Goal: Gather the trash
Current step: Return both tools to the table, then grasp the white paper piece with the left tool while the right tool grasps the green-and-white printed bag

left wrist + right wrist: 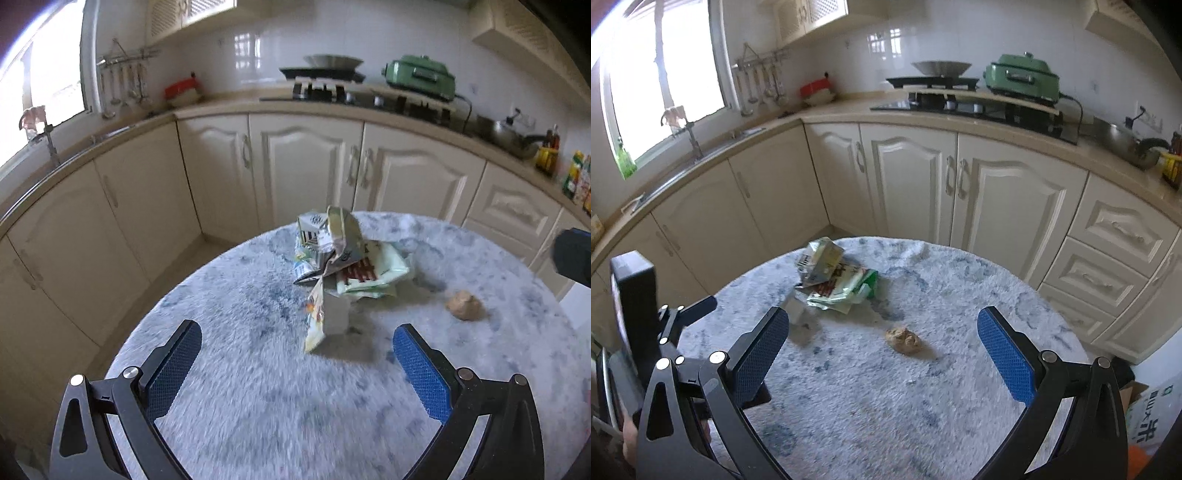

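Observation:
A heap of crumpled wrappers and flattened cartons [341, 258] lies on the far part of a round table with a fuzzy blue-white cover [258, 387]; it also shows in the right wrist view [836, 278]. A small grey box [338, 314] stands at its near edge. A crumpled brown paper ball [464, 304] lies to the right, and shows in the right wrist view [904, 340]. My left gripper [297, 341] is open and empty, short of the heap. My right gripper [882, 332] is open and empty, with the paper ball between its fingertips' line.
Cream kitchen cabinets [916, 184] wrap around behind the table, with a hob, a green cooker [1021, 79] and a sink under the window. The left gripper's body [635, 314] shows at the right wrist view's left. A printed sack [1152, 417] stands at the lower right.

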Tool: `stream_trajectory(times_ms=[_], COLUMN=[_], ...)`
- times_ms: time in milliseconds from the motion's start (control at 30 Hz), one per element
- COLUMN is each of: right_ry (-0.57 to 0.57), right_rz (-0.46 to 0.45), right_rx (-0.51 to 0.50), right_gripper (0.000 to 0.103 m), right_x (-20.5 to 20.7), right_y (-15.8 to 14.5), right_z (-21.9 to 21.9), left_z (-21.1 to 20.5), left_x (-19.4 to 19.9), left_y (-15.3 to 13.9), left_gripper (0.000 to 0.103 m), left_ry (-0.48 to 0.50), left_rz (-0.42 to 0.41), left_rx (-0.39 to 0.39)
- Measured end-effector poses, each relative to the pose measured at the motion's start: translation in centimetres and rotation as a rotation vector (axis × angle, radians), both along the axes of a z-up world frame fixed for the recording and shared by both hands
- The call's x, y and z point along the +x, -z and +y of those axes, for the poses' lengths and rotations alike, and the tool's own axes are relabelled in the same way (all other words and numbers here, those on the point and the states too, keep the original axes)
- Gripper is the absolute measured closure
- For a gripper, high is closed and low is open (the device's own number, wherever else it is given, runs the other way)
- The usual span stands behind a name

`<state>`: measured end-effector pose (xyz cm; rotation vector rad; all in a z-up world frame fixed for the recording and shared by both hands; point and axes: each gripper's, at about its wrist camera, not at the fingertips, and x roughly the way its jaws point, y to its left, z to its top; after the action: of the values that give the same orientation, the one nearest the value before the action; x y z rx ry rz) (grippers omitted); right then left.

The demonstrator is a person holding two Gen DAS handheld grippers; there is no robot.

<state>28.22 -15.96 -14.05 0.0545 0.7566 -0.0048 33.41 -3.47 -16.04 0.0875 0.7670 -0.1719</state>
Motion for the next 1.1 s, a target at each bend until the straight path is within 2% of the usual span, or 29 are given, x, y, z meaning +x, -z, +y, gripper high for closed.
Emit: stream_trajectory(times_ms=[67, 167, 233, 267, 333, 400, 567, 667, 867, 967, 1100], right_ry=[0.005, 0.004, 0.001, -0.002, -0.015, -0.03, -0.072, -0.091, -0.071, -0.07, -0.085], right_rz=[0.016, 0.037, 0.064, 0.069, 0.085, 0.099, 0.15, 0.182, 0.203, 0.183, 0.176], right_rx=[0.007, 0.016, 0.013, 0.017, 0.028, 0.03, 0.016, -0.011, -0.075, -0.094, -0.083], right_gripper=[0.0, 0.0, 0.0, 0.0, 0.0, 0.0, 0.0, 0.004, 0.017, 0.018, 0.02], right_x=[0.7, 2.1, 3.2, 3.6, 4.6, 5.6, 8.7, 10.4, 12.5, 12.4, 11.7], right_y=[0.6, 1.4, 2.3, 2.7, 3.5, 4.3, 6.8, 8.4, 10.6, 10.9, 10.7], right_z=[-0.5, -0.8, -0.7, -0.6, -0.2, 0.6, 3.2, 4.6, 5.9, 6.2, 5.9], left_z=[-0.5, -0.6, -0.8, -0.7, -0.1, 0.8, 4.1, 5.5, 5.8, 6.3, 6.9], left_x=[1.5, 4.0, 5.4, 5.9, 6.2, 6.6, 7.3, 8.2, 9.7, 10.5, 9.4], left_y=[0.9, 2.0, 2.7, 2.9, 2.9, 2.9, 1.7, 1.7, 3.3, 3.6, 3.0], left_gripper=[0.006, 0.019, 0.051, 0.05, 0.073, 0.079, 0.082, 0.082, 0.083, 0.084, 0.084], left_ry=[-0.014, -0.013, 0.011, 0.018, 0.022, -0.005, -0.098, -0.129, -0.102, -0.1, -0.094], left_rz=[0.018, 0.052, 0.103, 0.112, 0.106, 0.11, 0.064, 0.051, 0.092, 0.098, 0.099], left_rx=[0.026, -0.001, -0.029, -0.038, -0.08, -0.09, -0.104, -0.146, -0.175, -0.196, -0.214])
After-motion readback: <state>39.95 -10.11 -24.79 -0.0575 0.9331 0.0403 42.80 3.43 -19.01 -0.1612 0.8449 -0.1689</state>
